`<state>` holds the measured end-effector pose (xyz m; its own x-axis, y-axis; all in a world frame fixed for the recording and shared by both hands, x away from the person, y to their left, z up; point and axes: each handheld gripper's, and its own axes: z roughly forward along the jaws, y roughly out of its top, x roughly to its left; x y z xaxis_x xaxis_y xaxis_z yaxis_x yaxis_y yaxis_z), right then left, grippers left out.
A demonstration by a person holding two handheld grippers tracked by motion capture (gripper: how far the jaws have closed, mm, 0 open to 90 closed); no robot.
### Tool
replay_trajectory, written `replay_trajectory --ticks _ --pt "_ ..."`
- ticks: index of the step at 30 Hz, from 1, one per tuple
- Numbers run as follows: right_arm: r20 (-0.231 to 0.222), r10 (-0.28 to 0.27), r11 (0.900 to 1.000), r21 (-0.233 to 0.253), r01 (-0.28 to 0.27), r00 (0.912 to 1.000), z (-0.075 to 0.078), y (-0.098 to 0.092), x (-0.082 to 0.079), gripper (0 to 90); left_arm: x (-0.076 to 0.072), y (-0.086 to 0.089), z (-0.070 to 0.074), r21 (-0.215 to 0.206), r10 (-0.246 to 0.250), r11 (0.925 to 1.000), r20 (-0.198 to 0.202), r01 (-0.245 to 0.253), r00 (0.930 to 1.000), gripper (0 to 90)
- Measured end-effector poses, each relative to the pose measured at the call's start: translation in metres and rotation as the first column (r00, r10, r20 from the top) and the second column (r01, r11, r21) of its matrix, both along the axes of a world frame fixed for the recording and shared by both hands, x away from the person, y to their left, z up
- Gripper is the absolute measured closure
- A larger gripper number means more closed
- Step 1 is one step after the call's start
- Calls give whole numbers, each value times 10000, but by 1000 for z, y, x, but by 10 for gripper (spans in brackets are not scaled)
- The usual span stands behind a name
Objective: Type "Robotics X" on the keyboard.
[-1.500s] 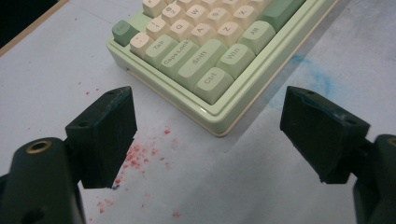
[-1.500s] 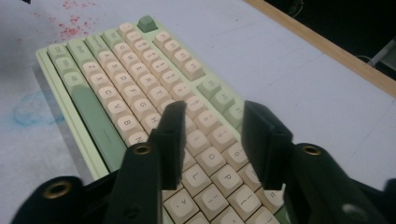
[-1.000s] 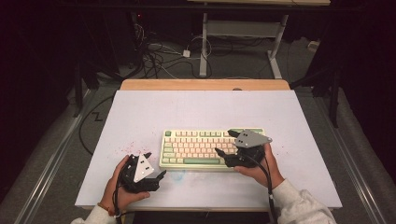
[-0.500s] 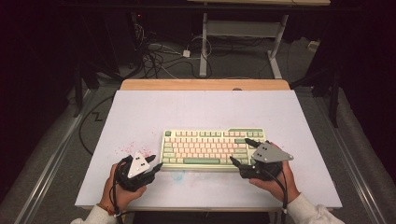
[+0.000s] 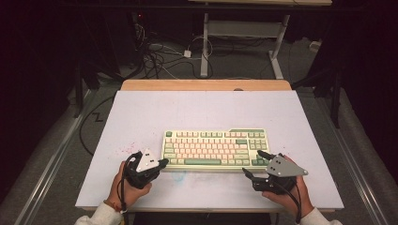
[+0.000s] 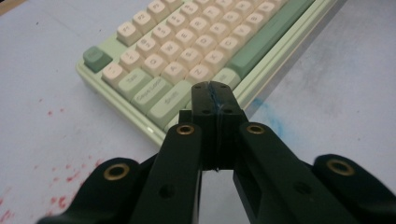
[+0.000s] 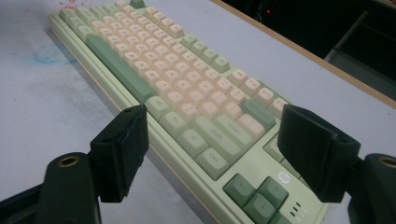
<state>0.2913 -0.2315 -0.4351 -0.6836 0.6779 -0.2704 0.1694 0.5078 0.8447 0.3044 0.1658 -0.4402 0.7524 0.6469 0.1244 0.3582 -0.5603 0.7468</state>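
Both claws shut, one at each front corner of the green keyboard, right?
Not quite. Only the left claw is shut, jaws pressed together at the keyboard's front-left corner. The right claw is open, jaws standing wide apart over the front-right corner, as the right gripper view shows.

One keyboard (image 5: 215, 149), two grippers (image 5: 161, 162) (image 5: 252, 165)

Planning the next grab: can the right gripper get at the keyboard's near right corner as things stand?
Probably yes. The right gripper is open, its jaws straddling the keyboard's near right corner, with nothing between them.
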Motion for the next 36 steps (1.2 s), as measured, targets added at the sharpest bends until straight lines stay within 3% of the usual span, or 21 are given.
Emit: replay_trajectory --ticks 12,20,28,36 --pt "-170 111 9999 -103 -113 9998 -4 3 3 256 25 -42 9 162 -746 9971 -159 748 9971 873" --pt "-289 204 9997 -118 -208 9994 -6 4 3 256 40 -70 7 302 -1176 9924 -406 1189 9922 872" --pt "-319 204 9996 -175 -210 9993 -7 4 4 257 47 -87 5 310 -1420 9892 -489 1436 9887 872" --pt "-288 285 9990 -323 -295 9992 -7 5 3 257 51 -102 -3 791 -1492 9849 -640 1540 9867 871"
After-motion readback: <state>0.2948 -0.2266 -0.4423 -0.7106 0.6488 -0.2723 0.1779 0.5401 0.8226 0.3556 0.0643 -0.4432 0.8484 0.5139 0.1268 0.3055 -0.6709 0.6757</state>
